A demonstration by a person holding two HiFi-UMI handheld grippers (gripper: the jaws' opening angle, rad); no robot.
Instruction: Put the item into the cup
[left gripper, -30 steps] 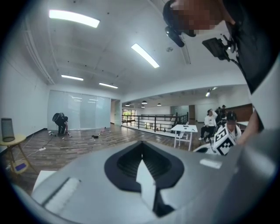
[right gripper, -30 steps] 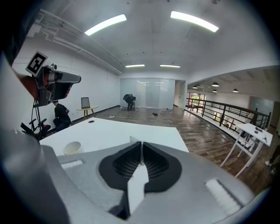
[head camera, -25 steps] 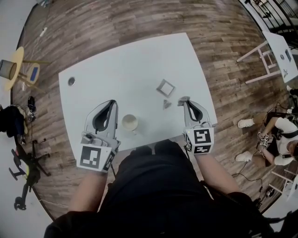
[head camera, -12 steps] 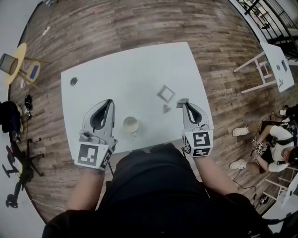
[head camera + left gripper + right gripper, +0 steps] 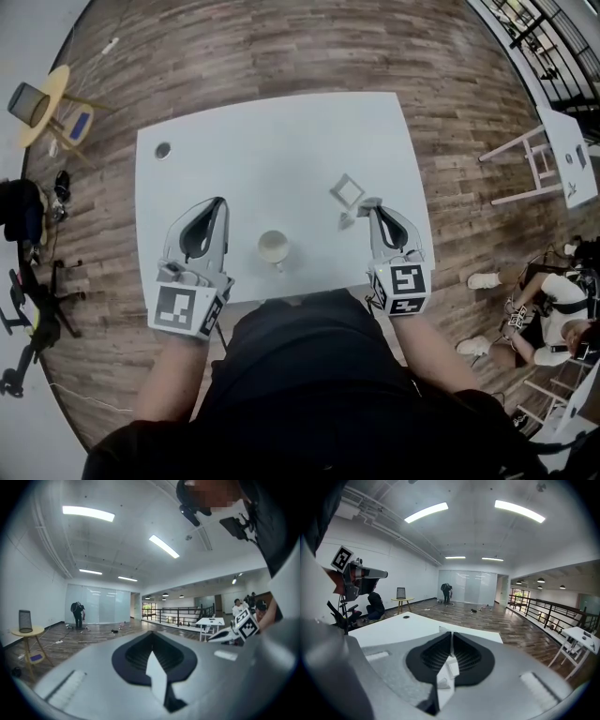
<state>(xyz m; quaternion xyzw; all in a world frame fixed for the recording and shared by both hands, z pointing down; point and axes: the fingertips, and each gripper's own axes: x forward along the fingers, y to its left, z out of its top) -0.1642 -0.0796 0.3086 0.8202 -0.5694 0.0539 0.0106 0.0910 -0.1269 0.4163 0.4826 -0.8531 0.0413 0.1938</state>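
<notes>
Both tools have shifted a little over the white worktop since a second ago. The change that matters is on the right: the right tool has drawn closer to the small grey piece. That piece now lies just beside the tool's tips, at about 8 o'clock from them. The left tool stands somewhat further from the cup than before, off at the cup's 10 o'clock.

Neither piece on the worktop has been disturbed. The grey piece lies at the cup's 2 o'clock, apart from it, and a square frame lies near the piece at its 12 o'clock. The cup stands upright near the worktop's near edge, at 6 o'clock, and nothing from the task is in it yet.

The right gripper view shows that tool's jaws pressed together. Pale bits show through the slit below them, probably the pieces lying on the worktop rather than anything pinched, though the view is too tight to be sure. The left tool's jaws are likewise pressed together, on nothing.

I judge this to be the approach, with the pick not yet begun. The right tool must spread its jaws before it can take the grey piece. With the frame so close, a careless reach could nudge it.
</notes>
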